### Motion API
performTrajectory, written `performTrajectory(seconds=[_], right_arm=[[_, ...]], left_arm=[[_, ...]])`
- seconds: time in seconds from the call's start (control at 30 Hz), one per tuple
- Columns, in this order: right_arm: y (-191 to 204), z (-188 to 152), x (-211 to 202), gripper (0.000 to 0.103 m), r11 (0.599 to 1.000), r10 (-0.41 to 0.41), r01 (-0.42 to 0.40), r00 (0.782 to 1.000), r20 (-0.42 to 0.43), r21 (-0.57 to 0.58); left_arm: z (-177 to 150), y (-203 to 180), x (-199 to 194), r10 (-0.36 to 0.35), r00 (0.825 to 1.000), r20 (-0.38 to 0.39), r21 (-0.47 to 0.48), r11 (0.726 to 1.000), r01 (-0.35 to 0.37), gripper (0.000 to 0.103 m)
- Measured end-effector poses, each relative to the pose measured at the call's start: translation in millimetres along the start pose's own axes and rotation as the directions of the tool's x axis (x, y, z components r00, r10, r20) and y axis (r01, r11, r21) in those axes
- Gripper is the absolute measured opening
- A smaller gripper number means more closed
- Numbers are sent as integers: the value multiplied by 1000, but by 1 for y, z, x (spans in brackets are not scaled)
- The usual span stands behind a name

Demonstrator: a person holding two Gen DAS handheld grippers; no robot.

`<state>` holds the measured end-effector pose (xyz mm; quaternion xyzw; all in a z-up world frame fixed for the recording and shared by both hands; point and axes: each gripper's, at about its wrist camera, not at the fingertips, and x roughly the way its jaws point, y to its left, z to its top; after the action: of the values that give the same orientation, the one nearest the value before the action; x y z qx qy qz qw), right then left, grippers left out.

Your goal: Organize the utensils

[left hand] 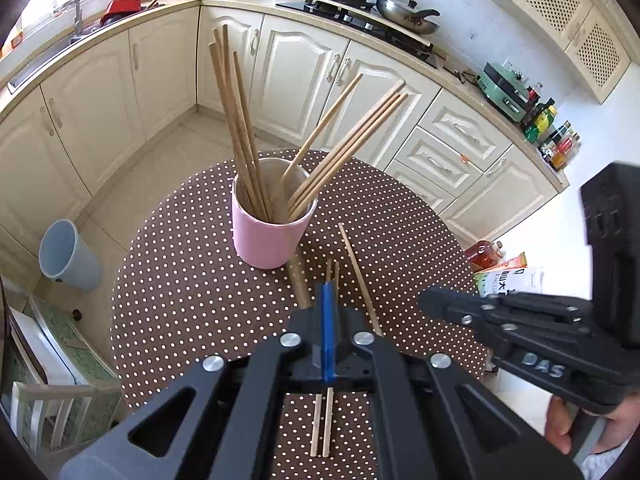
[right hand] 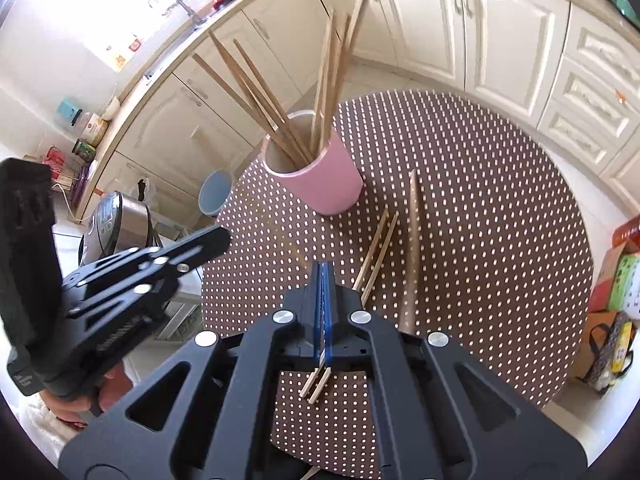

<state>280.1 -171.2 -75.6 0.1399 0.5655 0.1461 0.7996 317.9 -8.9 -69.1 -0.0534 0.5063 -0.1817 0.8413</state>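
A pink cup [left hand: 267,236] [right hand: 322,178] stands on the round polka-dot table [left hand: 192,288] [right hand: 480,220] and holds several wooden chopsticks [left hand: 240,120] [right hand: 280,116]. A loose pair of chopsticks [left hand: 323,424] [right hand: 378,248] lies on the table in front of the cup, passing under both grippers. A longer single chopstick [left hand: 360,276] and a thicker wooden stick [left hand: 298,284] [right hand: 412,248] lie beside the pair. My left gripper [left hand: 328,292] is shut and empty above the pair. My right gripper [right hand: 324,272] is shut and empty; it also shows in the left wrist view [left hand: 432,304].
A blue bin [left hand: 68,256] [right hand: 214,192] stands on the floor left of the table. Cream cabinets [left hand: 304,76] curve behind. A white chair [left hand: 44,412] is at the left. Bottles and bags [left hand: 500,264] [right hand: 616,280] sit to the right.
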Motion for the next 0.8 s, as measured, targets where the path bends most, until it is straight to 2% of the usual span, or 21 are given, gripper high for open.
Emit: performTrajectory(seconds=[0.13,0.23,0.33,0.5,0.53,0.6,0.63,0.67,0.7,0.73,0.8], right_arm=[[-20,-4,19,2,996,-55,57,998,-43,62],[-33,-8,32,2,993,-83,88,994,-68,75],[-43,-8,38,2,990,-116,121,991,-68,73],[-77,-5,40,2,981,-140,148,988,-69,126],[-85,-3,41,2,979,-151,159,986,-70,128],[-96,3,43,3,975,-169,178,983,-75,133],[-101,6,44,12,974,-170,181,982,-84,137],[-105,9,46,22,973,-171,182,981,-89,139],[-110,13,47,47,972,-182,193,979,-88,136],[-113,17,47,51,970,-195,204,978,-79,130],[-117,24,52,51,973,-196,206,976,-93,107]], left_arm=[[-2,4,5,4,1000,-19,-13,1000,-4,0],[-4,13,17,11,998,-62,-39,999,-14,0],[-11,36,37,-1,991,-132,-127,992,-16,1],[-29,75,67,-4,972,-235,-286,956,-65,1],[-30,79,71,2,969,-247,-304,949,-80,2],[-29,87,81,29,962,-270,-331,936,-121,22],[-28,91,83,47,960,-275,-344,928,-143,36],[-27,95,86,54,962,-269,-368,917,-154,37],[-26,100,88,49,963,-264,-391,907,-153,37],[-24,106,92,48,963,-264,-413,897,-158,37],[-18,114,99,82,957,-278,-426,883,-199,37]])
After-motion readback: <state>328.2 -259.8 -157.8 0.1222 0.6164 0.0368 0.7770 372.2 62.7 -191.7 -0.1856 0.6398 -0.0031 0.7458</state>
